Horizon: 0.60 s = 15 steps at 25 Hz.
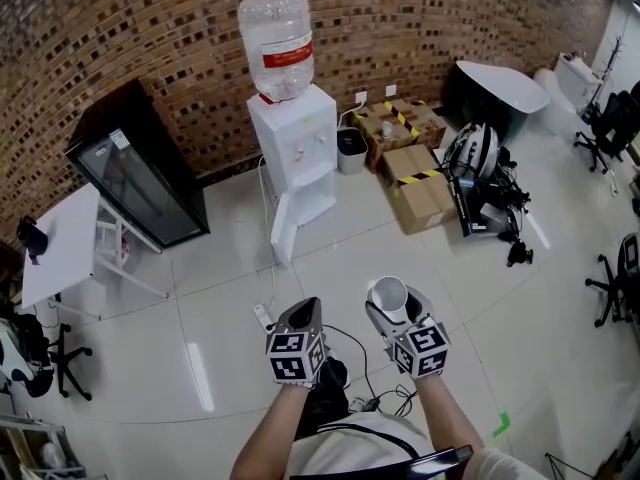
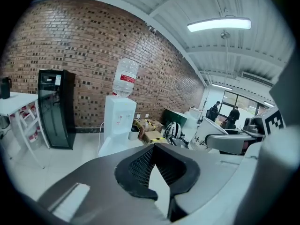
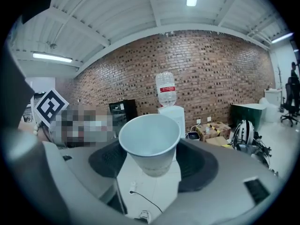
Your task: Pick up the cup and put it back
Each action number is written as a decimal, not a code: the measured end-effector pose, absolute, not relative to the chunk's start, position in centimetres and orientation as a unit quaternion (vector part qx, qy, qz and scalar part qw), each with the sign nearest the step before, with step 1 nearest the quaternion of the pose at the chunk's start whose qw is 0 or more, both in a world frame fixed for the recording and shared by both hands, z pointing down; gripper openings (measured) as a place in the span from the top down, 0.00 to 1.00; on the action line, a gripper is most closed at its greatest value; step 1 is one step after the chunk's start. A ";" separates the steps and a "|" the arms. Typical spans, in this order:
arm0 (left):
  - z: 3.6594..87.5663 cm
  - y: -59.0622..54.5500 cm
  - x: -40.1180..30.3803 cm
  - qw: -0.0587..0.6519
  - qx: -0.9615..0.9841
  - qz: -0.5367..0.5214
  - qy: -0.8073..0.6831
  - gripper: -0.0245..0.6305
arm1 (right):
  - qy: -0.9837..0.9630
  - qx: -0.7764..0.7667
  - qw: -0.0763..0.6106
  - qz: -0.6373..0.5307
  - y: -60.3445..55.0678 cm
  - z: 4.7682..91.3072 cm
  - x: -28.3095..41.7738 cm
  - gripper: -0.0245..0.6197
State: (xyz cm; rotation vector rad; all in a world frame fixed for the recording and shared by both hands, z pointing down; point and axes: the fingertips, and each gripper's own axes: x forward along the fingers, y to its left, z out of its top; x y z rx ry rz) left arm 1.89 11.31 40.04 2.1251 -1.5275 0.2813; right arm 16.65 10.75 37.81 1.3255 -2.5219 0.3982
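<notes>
A white paper cup [image 1: 388,290] sits upright and empty between the jaws of my right gripper [image 1: 391,306], which is shut on its lower wall. In the right gripper view the cup [image 3: 150,142] fills the middle, its open mouth facing the camera. My left gripper [image 1: 304,308] is held beside it at the same height, shut and holding nothing; its black pads [image 2: 140,165] meet at the tips. The left gripper view catches the cup [image 2: 209,131] at the right. Both grippers hover above the tiled floor, pointing toward the water dispenser [image 1: 295,158].
The white water dispenser [image 3: 174,115] with a bottle on top stands against the brick wall. A black glass-door fridge [image 1: 140,173] and a white table [image 1: 60,243] are left. Cardboard boxes [image 1: 415,183] and a helmet [image 1: 472,150] lie right. Cables [image 1: 380,398] trail on the floor below.
</notes>
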 end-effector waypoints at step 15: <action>36.9 17.5 3.4 0.227 0.788 0.076 -0.566 0.96 | -0.879 0.448 0.112 0.119 17.1 34.2 16.7 0.44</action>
